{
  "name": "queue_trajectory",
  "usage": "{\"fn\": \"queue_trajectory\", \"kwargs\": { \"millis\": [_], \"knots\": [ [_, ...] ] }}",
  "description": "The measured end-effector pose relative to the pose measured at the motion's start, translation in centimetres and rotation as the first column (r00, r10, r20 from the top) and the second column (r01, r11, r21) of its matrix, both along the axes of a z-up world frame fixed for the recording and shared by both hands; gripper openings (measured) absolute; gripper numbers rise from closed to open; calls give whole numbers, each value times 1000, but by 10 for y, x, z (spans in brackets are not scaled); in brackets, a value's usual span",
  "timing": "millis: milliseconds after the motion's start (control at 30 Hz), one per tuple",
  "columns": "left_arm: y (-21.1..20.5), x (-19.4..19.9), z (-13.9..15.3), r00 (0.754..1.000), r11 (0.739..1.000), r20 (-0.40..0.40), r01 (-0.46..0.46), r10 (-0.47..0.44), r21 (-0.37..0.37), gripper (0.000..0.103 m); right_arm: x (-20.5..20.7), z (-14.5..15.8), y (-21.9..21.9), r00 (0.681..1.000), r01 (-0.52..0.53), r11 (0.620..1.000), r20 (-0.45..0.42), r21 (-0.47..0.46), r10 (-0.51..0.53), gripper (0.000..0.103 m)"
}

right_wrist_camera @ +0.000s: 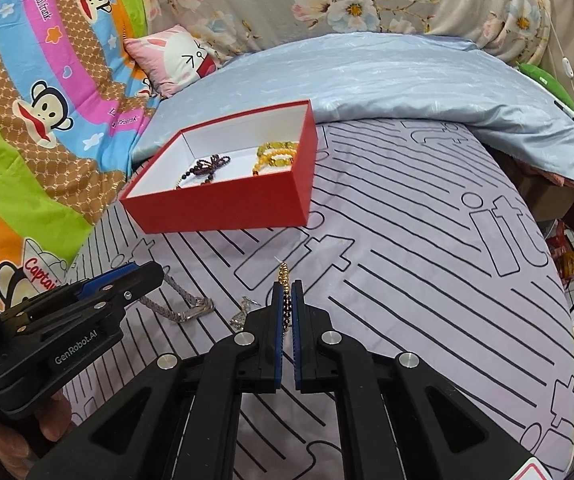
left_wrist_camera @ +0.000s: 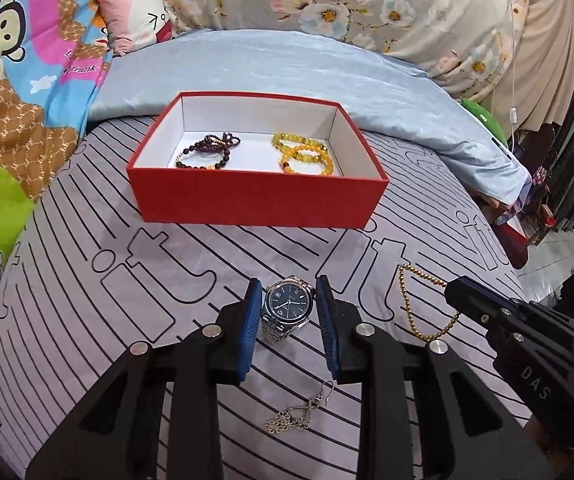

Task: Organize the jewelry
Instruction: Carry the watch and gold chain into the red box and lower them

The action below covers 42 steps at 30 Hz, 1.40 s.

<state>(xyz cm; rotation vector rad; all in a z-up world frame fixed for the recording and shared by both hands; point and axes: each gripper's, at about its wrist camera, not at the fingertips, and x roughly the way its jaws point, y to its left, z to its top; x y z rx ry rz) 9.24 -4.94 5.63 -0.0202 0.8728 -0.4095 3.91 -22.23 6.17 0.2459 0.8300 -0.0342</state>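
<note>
A silver watch (left_wrist_camera: 285,305) with a dark blue dial sits between the blue pads of my left gripper (left_wrist_camera: 287,292), which is shut on its case; its metal band (right_wrist_camera: 191,306) trails down to the bed. My right gripper (right_wrist_camera: 287,288) is shut on a gold bead chain (right_wrist_camera: 284,272), which hangs in a loop (left_wrist_camera: 407,308) from its tip. A red box (left_wrist_camera: 255,196) with a white inside lies farther back on the bed. It holds a dark bead bracelet (left_wrist_camera: 207,154) on the left and yellow bead bracelets (left_wrist_camera: 305,154) on the right.
A small silver earring with a filigree chain (left_wrist_camera: 291,416) lies on the striped grey sheet (right_wrist_camera: 427,280) under the grippers. A pale blue quilt (left_wrist_camera: 287,76) is bunched behind the box, with a cartoon blanket (right_wrist_camera: 47,100) to the left. The bed's edge drops off at the right.
</note>
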Motion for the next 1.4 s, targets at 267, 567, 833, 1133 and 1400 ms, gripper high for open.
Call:
{"fn": "queue_trajectory", "kwargs": {
  "millis": [267,567,833,1133,1400],
  "knots": [
    [12,6,29,999,1000,38,-24,23,7,27,8,28,9,998,-19,1000,56,-19,20,3],
    [19,32,71,990,998,132,-57,53,29,27,41,65,17,990,-46,999,134,-29,49,3],
    [15,80,98,977,996,195,-89,82,27,27,90,87,16,982,-46,999,184,-24,50,3],
    [-5,138,98,971,993,219,-113,100,46,27,144,80,8,985,-38,999,169,-6,38,3],
    [-13,171,73,977,991,183,-119,105,67,27,175,53,9,991,-47,999,124,4,46,4]
  ]
}}
